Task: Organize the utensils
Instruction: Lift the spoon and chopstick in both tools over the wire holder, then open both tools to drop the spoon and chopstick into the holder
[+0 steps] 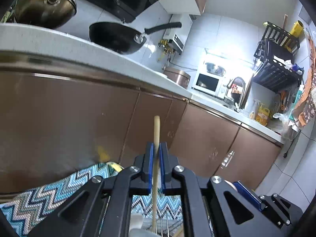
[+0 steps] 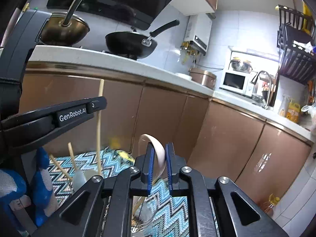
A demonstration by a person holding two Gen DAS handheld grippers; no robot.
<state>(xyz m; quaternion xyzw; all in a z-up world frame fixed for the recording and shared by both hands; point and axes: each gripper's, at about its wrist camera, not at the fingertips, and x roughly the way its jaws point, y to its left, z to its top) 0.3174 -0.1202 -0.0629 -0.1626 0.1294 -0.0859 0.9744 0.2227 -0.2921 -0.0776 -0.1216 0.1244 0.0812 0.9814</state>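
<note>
My left gripper [image 1: 156, 152] is shut on a wooden chopstick [image 1: 156, 130] that stands upright between its blue pads; its lower end drops toward a holder below, mostly hidden. In the right wrist view the left gripper [image 2: 98, 103] shows from the side, clamping the same chopstick [image 2: 99, 134]. My right gripper [image 2: 159, 154] is shut on a pale spoon [image 2: 158, 148] whose curved end rises above the pads. Two more chopsticks [image 2: 71, 156] lean beside a white spoon [image 2: 79, 175] at lower left. A glass cup [image 2: 144, 217] sits under the right gripper.
A zigzag-patterned cloth [image 2: 116, 164] covers the surface below. Brown cabinet fronts [image 1: 79, 122] stand close ahead under a white counter [image 1: 59, 45] with a black wok [image 1: 116, 37] and a brass pot [image 1: 43, 6]. A microwave [image 1: 207, 83], sink tap [image 1: 240, 90] and dish rack [image 1: 276, 67] are far right.
</note>
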